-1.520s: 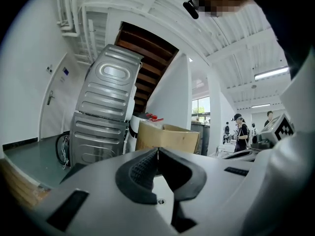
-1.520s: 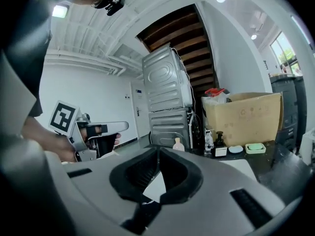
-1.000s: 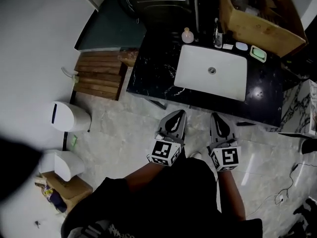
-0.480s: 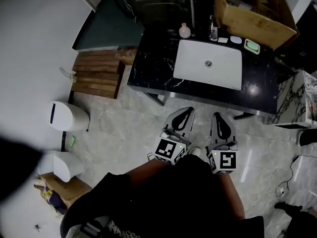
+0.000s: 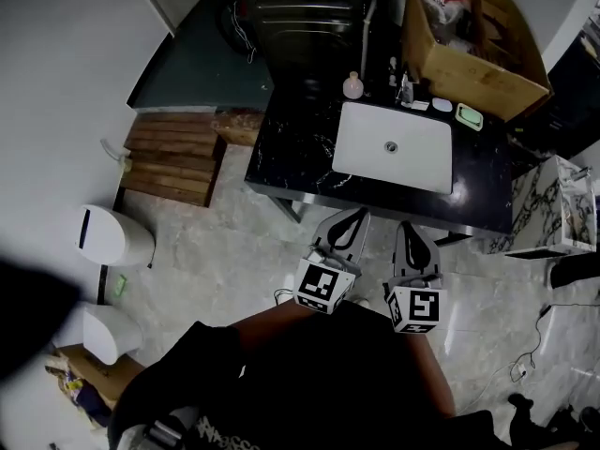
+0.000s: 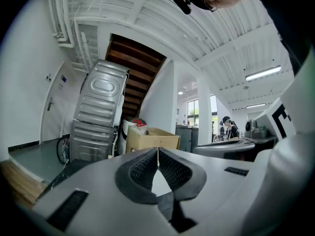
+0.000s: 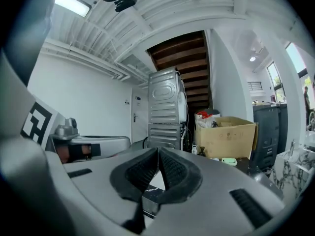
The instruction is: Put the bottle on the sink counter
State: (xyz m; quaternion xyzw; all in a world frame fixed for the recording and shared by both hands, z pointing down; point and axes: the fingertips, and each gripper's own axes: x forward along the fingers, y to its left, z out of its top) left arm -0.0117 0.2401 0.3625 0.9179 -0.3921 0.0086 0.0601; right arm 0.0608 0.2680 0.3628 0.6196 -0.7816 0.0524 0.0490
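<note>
Black stone desk [image 5: 292, 146] bears the pale bottle [image 5: 352, 86], upright behind the basin [image 5: 417, 156] | my left tongs [image 5: 348, 223] and right tongs [image 5: 410, 230] pinched closed, empty, well short | reads as either pre-fetch or already placed.

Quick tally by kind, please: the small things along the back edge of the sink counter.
Bottles: 3 (pale round bottle, clear bottle, dark pump bottle)
Soap dishes: 2 (white dish, green dish)
Total: 5

Gripper views are bright, lit by a ceiling strip light [image 7: 71, 4] at 10 o'clock, heavily fisheye-bent with black corners; head view's dimmer, dark smudge at 8 o'clock.
</note>
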